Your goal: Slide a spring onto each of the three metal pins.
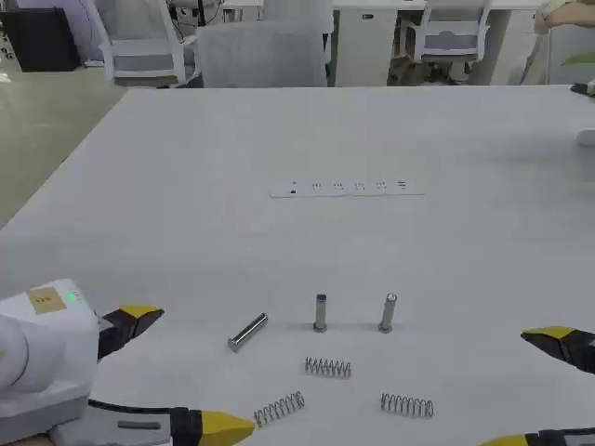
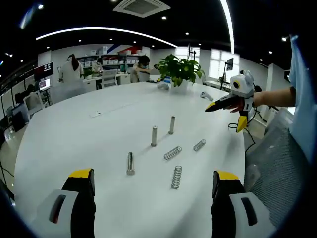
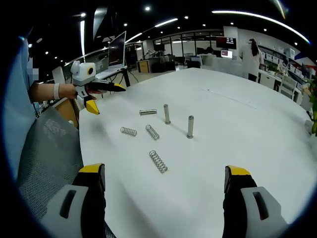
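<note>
- Hovering wide open, empty: left gripper [image 1: 200, 372], right gripper [image 1: 507, 390], flanking the parts.
- Lying flat: fallen pin [image 1: 247, 332], beside two upright pins [image 1: 320, 313]; three springs [image 1: 327, 368] loose just in front.
- Risking flicking a spring away or toppling a pin by careless pinching.

Head view looks down across the table [image 1: 279, 139], while both gripper views (low, opposed) share the pins [image 2: 154, 136].

A white table [image 1: 186, 204] stands among office chairs [image 1: 139, 42], a potted plant [image 2: 181, 69] and bright ceiling strip lights [image 2: 99, 30].
</note>
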Demonstrator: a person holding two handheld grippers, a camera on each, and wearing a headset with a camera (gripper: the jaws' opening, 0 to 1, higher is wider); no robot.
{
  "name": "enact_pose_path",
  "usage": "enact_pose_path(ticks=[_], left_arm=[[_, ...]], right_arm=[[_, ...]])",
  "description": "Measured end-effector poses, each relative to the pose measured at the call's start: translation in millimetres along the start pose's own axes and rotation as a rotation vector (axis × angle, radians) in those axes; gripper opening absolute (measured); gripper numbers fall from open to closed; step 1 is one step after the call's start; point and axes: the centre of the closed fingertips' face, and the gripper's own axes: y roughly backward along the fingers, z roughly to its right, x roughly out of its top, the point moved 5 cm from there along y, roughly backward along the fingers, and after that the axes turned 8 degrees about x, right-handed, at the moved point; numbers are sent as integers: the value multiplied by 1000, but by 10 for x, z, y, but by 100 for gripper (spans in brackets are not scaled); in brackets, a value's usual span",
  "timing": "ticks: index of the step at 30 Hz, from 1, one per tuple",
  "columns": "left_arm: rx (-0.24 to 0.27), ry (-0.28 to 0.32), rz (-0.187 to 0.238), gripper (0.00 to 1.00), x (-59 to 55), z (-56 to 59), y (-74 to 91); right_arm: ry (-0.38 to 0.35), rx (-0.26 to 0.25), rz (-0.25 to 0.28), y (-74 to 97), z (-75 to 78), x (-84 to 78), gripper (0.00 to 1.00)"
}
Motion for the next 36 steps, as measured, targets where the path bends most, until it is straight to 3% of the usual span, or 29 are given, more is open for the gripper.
enact_pose_path(ticks=[21, 36], left_arm=[[0, 1, 11, 95, 51, -75, -100], [8, 2, 12, 94, 29, -79, -45]], right_arm=[[2, 6, -2, -65, 30, 50, 98], [7, 3, 17, -78, -12, 71, 98]])
